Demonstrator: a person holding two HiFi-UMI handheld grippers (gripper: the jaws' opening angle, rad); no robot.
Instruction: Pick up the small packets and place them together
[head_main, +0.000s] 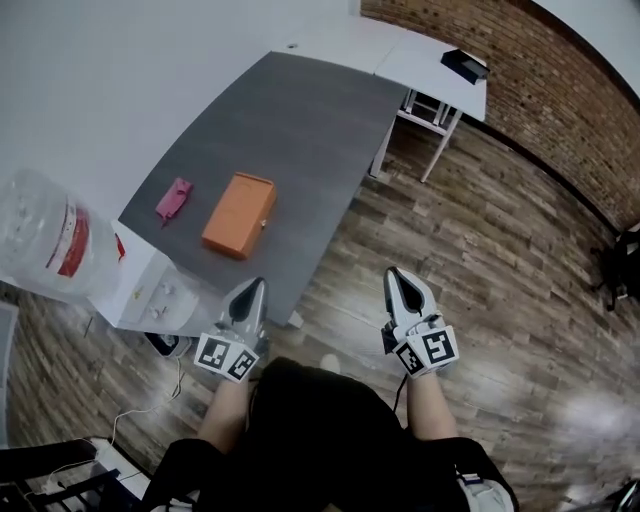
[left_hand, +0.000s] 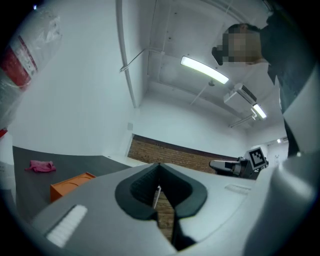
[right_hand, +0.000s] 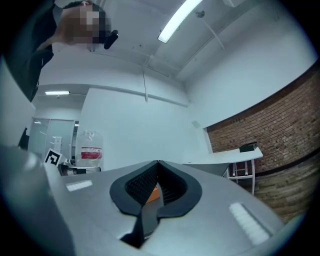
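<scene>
1. We read the left hand-held gripper (head_main: 256, 286) as narrow: its jaws meet and nothing is between them.
2. The right hand-held gripper (head_main: 393, 274) is likewise pressed together and empty, over the wooden floor (head_main: 480, 260).
3. We note the pink packet (head_main: 173, 199) on the dark grey surface (head_main: 300, 120), ahead-left of the left hand-held gripper and well apart from it. The orange box (head_main: 240, 214) is nearer.

Head view looks steeply down; both gripper views face level, apparently sharing the orange box (left_hand: 70, 186).
</scene>
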